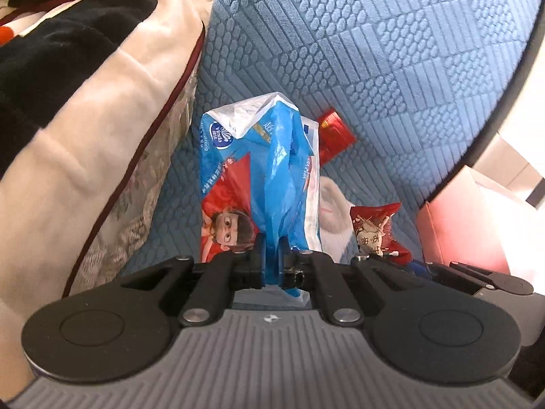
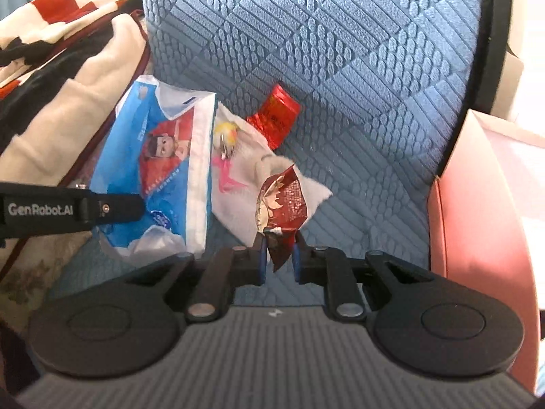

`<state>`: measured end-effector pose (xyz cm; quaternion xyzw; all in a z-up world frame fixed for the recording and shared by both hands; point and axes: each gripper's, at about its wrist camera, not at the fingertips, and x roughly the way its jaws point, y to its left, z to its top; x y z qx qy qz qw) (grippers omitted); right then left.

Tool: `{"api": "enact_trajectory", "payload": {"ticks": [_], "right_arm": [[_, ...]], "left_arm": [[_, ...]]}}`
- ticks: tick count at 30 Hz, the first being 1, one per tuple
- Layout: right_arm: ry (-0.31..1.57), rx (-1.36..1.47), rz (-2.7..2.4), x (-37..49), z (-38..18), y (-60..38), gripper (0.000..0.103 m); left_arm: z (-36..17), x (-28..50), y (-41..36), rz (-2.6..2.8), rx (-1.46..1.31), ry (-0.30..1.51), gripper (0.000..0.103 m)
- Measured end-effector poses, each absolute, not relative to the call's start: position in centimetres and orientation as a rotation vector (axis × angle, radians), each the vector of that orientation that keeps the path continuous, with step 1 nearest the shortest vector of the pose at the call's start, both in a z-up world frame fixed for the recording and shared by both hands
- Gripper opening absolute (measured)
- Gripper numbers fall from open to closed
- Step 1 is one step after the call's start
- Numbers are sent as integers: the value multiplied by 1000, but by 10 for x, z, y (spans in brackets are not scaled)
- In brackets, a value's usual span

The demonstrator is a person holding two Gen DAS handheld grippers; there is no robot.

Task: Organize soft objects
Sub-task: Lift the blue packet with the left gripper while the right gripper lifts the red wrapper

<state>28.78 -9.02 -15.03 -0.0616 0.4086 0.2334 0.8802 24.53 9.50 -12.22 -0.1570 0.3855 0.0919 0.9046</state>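
Note:
A blue and red tissue pack (image 1: 238, 156) stands lifted off the blue quilted seat (image 1: 374, 51). My left gripper (image 1: 271, 238) is shut on a fold of the pack's blue plastic wrap. In the right wrist view the same tissue pack (image 2: 160, 163) hangs tilted, with the left gripper (image 2: 138, 204) reaching in from the left edge. My right gripper (image 2: 278, 242) is shut on the lower end of a dark red snack packet (image 2: 282, 201), which is raised above a white cloth (image 2: 245, 170). That snack packet (image 1: 374, 228) also shows in the left wrist view, beside the white cloth (image 1: 332, 218).
A shiny red foil packet (image 2: 277, 116) and a small yellow trinket (image 2: 224, 133) lie on the seat by the cloth. A cream, black and red blanket (image 2: 68, 102) is piled on the left. A pink-red box (image 2: 483, 204) borders the seat on the right.

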Motion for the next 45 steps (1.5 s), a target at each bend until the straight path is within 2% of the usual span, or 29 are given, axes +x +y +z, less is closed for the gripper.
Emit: {"api": "enact_trajectory", "payload": {"ticks": [23, 26, 34, 40, 43, 45], "right_arm": [[867, -92, 445, 216, -130, -137, 18], [866, -100, 445, 209, -130, -140, 12], [898, -83, 445, 210, -137, -144, 12], [927, -76, 416, 213, -140, -144, 17], [962, -85, 403, 217, -147, -142, 31], [979, -80, 402, 220, -152, -140, 33]], "left_arm": [[-127, 167, 81, 127, -345, 851, 7], [-129, 163, 81, 124, -334, 859, 7], [-137, 168, 87, 135, -337, 881, 8], [-143, 172, 90, 138, -361, 896, 8], [-145, 174, 91, 137, -366, 897, 8], [-146, 175, 92, 134, -368, 898, 8]]}}
